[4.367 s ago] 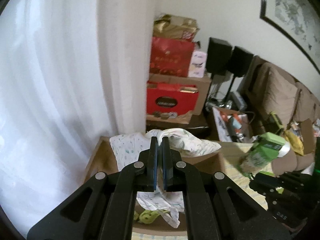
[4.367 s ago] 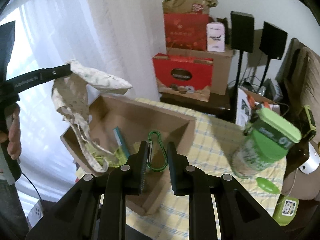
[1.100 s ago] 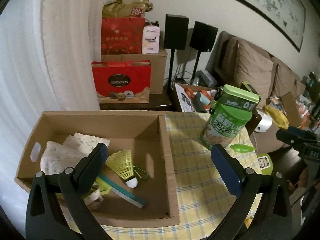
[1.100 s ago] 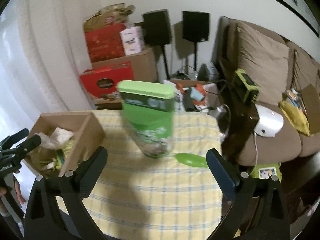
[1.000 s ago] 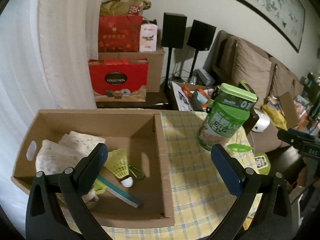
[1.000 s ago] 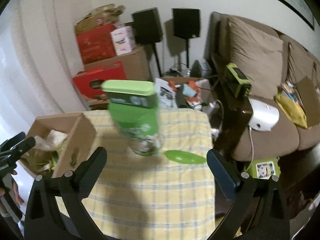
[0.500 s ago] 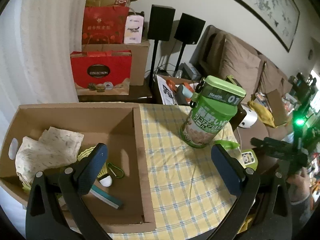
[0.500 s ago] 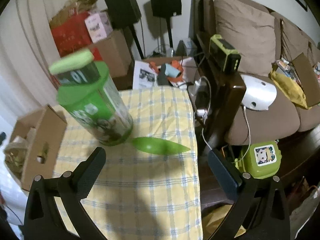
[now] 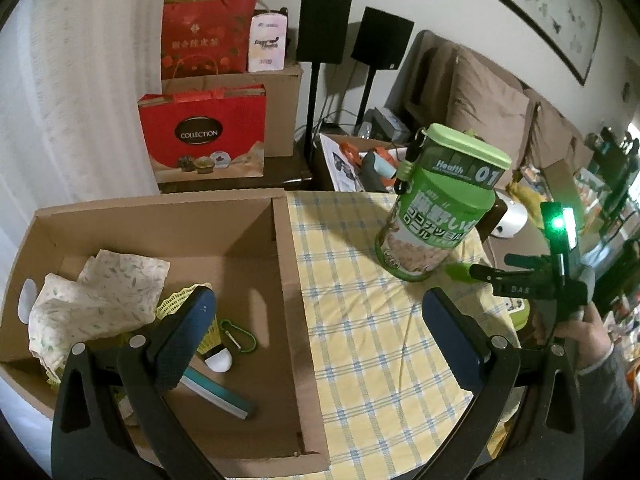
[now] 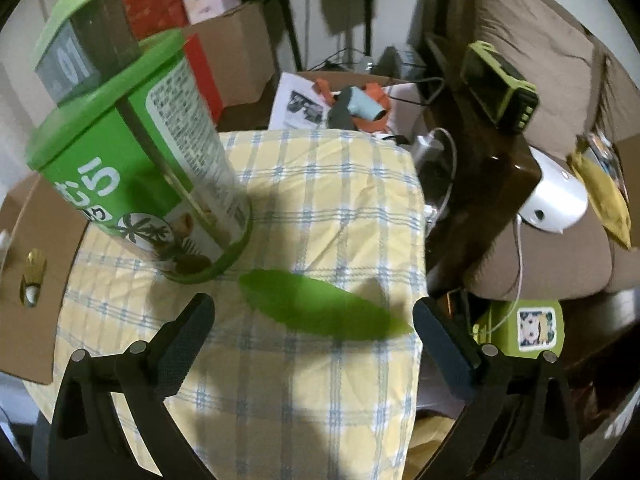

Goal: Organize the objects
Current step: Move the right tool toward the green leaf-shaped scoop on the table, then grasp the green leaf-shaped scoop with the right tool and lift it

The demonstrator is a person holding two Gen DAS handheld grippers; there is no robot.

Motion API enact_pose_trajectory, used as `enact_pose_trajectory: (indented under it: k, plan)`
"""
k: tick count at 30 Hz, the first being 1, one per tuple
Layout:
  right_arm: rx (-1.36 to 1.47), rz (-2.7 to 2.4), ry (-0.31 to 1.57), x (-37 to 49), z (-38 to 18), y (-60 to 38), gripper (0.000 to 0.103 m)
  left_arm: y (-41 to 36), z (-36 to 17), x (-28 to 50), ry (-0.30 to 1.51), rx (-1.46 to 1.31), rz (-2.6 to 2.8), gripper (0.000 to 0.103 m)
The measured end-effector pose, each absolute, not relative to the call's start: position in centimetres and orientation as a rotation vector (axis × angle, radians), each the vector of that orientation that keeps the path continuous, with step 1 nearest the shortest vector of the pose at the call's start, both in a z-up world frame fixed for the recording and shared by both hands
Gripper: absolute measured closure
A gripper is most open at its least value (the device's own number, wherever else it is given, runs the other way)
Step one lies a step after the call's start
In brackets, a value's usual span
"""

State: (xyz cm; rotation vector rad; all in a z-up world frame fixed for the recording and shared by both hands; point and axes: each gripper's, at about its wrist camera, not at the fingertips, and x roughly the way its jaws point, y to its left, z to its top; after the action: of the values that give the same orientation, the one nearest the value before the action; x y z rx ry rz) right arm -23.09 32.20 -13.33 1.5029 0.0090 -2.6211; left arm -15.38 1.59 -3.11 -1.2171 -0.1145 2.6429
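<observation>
A cardboard box (image 9: 286,280) stands on the left of the yellow checked tablecloth (image 9: 360,340). It holds a patterned cloth (image 9: 100,300), a yellow shuttlecock (image 9: 218,354), a green carabiner (image 9: 240,336) and a teal strip (image 9: 218,394). A tall green canister (image 9: 436,216) stands to its right. A green leaf-shaped piece (image 10: 320,308) lies beside the canister (image 10: 136,152). My left gripper (image 9: 316,316) is open and empty over the box edge. My right gripper (image 10: 312,320) is open and empty, just above the leaf piece, and shows in the left wrist view (image 9: 520,280).
Red gift bags (image 9: 200,136) and cardboard cartons stand behind the table, with two black speakers (image 9: 324,28). A brown sofa (image 10: 520,40) and a dark side table (image 10: 480,160) are to the right. A green lunch box (image 10: 520,328) sits low by the table edge.
Both grippers opened and let go: the cloth and the carabiner now lie in the box. The right gripper swung right past the canister and came down close over the green leaf piece.
</observation>
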Motion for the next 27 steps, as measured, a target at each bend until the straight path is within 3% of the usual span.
enact_pose_trajectory:
  k: [8, 16, 19, 24, 27]
  plan:
    - [1.5, -2.479, 0.142, -24.7, -15.2, 31.2, 0.007, 1.5, -3.7, -15.8, -0.129, -1.232, 2.633, 0.0]
    - [1.545, -2.39, 0.15, -24.7, -16.9, 31.4, 0.011, 1.4, -4.1, -16.0, -0.139, -1.246, 2.629, 0.0]
    - [1.565, -2.384, 0.158, -24.2, -16.7, 31.5, 0.017, 1.5, -4.3, -16.1, -0.143, -1.255, 2.626, 0.0]
    - [1.586, -2.346, 0.161, -22.4, -16.2, 30.8, 0.044, 1.7, -4.5, -15.9, -0.144, -1.252, 2.619, 0.0]
    - [1.588, -2.356, 0.188, -22.0, -16.2, 30.3, 0.049, 2.0, -4.6, -15.9, -0.144, -1.256, 2.611, 0.0]
